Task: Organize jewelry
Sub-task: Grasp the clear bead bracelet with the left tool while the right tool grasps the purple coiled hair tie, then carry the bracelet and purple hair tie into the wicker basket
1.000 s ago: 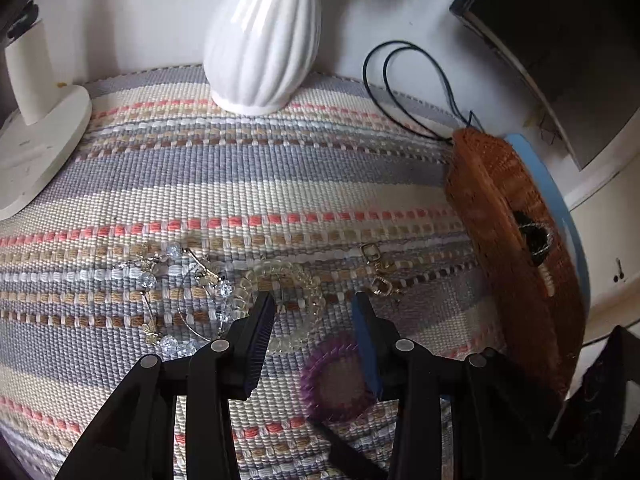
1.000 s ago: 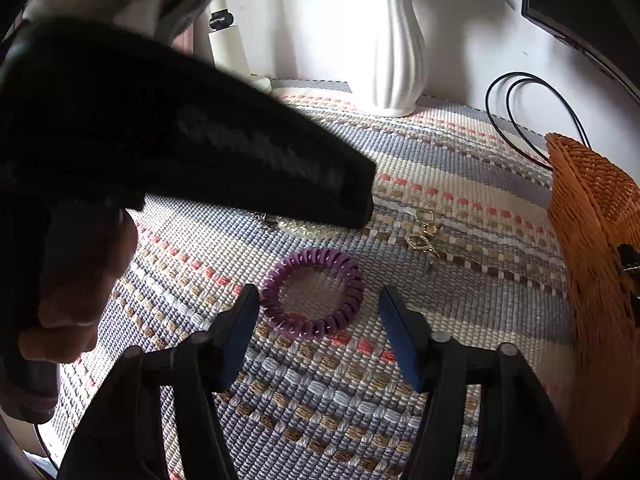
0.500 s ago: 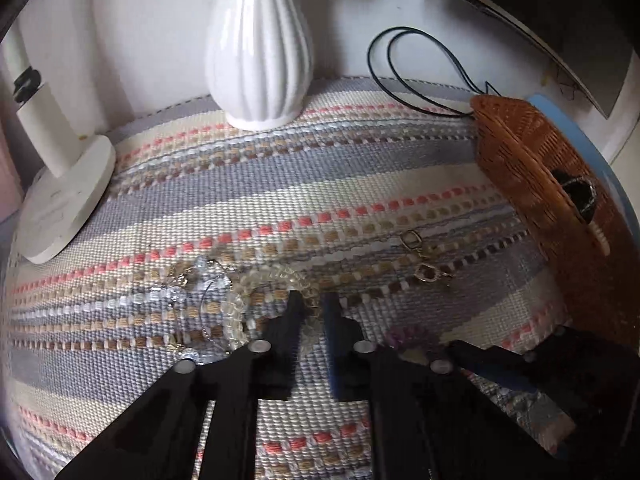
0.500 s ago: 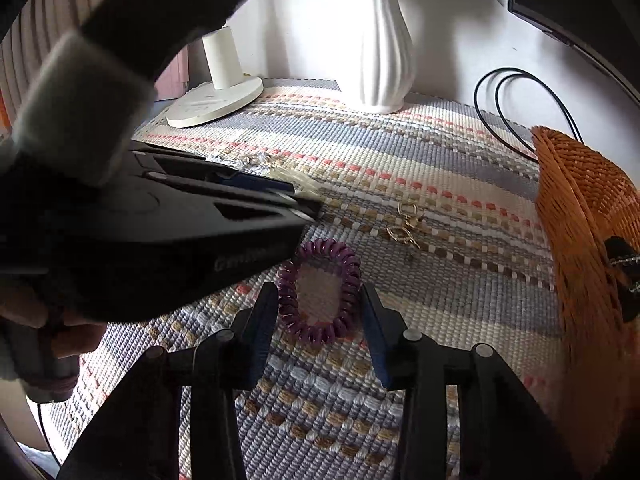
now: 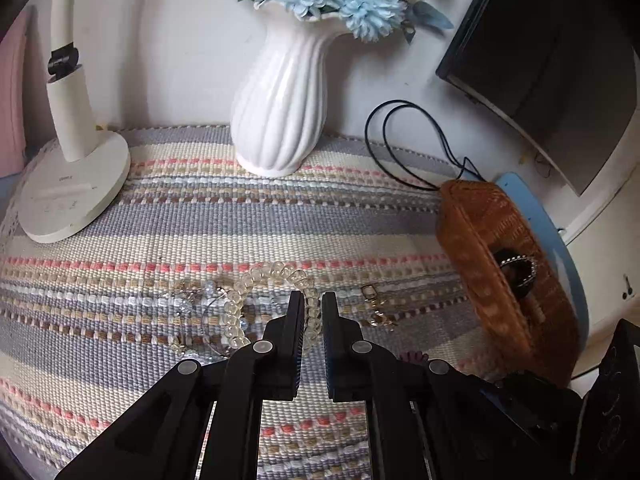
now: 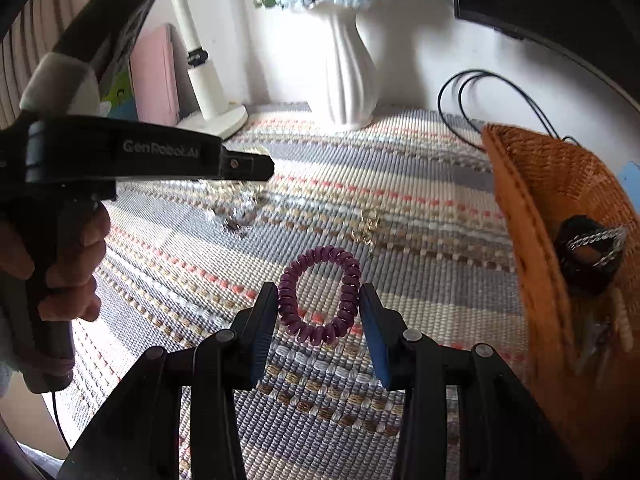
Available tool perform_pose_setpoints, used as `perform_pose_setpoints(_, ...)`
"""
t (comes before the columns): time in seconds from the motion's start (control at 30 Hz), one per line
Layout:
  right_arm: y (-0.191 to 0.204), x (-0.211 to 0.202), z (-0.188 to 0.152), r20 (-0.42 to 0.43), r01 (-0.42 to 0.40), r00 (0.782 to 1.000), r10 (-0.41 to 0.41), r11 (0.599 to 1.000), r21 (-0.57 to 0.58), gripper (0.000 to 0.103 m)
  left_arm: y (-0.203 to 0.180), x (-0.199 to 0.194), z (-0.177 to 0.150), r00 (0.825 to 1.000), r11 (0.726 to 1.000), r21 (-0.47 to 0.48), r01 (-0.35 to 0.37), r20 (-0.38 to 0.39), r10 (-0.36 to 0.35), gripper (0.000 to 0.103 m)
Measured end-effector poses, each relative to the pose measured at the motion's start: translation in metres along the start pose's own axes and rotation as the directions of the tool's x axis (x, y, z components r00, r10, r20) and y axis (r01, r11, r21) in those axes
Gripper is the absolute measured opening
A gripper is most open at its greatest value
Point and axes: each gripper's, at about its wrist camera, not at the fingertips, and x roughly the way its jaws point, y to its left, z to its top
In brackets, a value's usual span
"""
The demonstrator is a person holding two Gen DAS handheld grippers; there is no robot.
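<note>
left claw (image 5: 311, 312): nearly closed, its two fingers pinching one side of the clear coil (image 5: 272, 284); the rest of the coil loops out to the left ahead of the tips
clear coil: a pale spiral band, caught at its right side in the left claw, with the crystal earrings (image 5: 192, 296) just beside it on the left
right claw (image 6: 319, 312): partly open, fingers on either side of the purple coil (image 6: 319, 294); the left finger looks to touch the coil, the right one stands just beside it, and whether it grips I cannot tell
purple coil: lying flat on the mat (image 6: 400, 184), between the right claw's fingertips
gold earrings (image 6: 366, 226): a small pair on the mat beyond the purple coil, between it and the basket (image 6: 532, 208)
basket: wicker, at the right edge of the mat, holding a black band with a silver chain (image 6: 588, 252)
vase (image 5: 280, 108): white, ribbed, with blue flowers, at the back of the mat
lamp (image 5: 76, 184): white, its round base on the mat's left rear corner
cord (image 5: 404, 140): black loops behind the basket, near the wall
</note>
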Motion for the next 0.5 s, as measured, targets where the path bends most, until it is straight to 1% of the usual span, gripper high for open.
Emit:
perform_pose_setpoints(0.1, -0.003, -0.018, 0.005, 0.051, 0.007, 0.999, -0.007, 1.0, 0.015, 0.045, -0.012, -0.005, 0.004, 1.0, 0.999, 0.021, 0.026, 0.017, -0.027, 0.009)
perform_pose_setpoints(0.13, -0.008, -0.018, 0.009, 0.062, 0.006, 0.998, -0.007, 1.0, 0.025, 0.045, -0.019, -0.006, 0.006, 0.999, 0.999, 0.034, 0.035, 0.024, -0.036, 0.009)
perform_pose_setpoints(0.23, -0.025, -0.036, 0.017, 0.108, 0.01, 0.994, -0.02, 0.996, 0.089, 0.045, -0.036, -0.008, 0.018, 0.996, 0.995, 0.062, 0.073, 0.045, -0.076, 0.009)
perform_pose_setpoints(0.37, -0.064, -0.062, 0.025, 0.167, 0.061, 0.981, -0.098, 0.976, 0.211, 0.045, -0.068, -0.013, 0.037, 0.987, 0.985, 0.108, 0.137, 0.075, -0.145, 0.009)
perform_pose_setpoints(0.43, -0.089, -0.076, 0.027, 0.187, 0.104, 0.97, -0.158, 0.956, 0.273, 0.045, -0.089, -0.014, 0.041, 0.98, 0.974, 0.151, 0.17, 0.075, -0.183, 0.009)
perform_pose_setpoints(0.5, -0.112, -0.085, 0.028, 0.187, 0.139, 0.96, -0.207, 0.936, 0.322, 0.045, -0.111, -0.013, 0.041, 0.973, 0.958, 0.199, 0.205, 0.062, -0.221, 0.009)
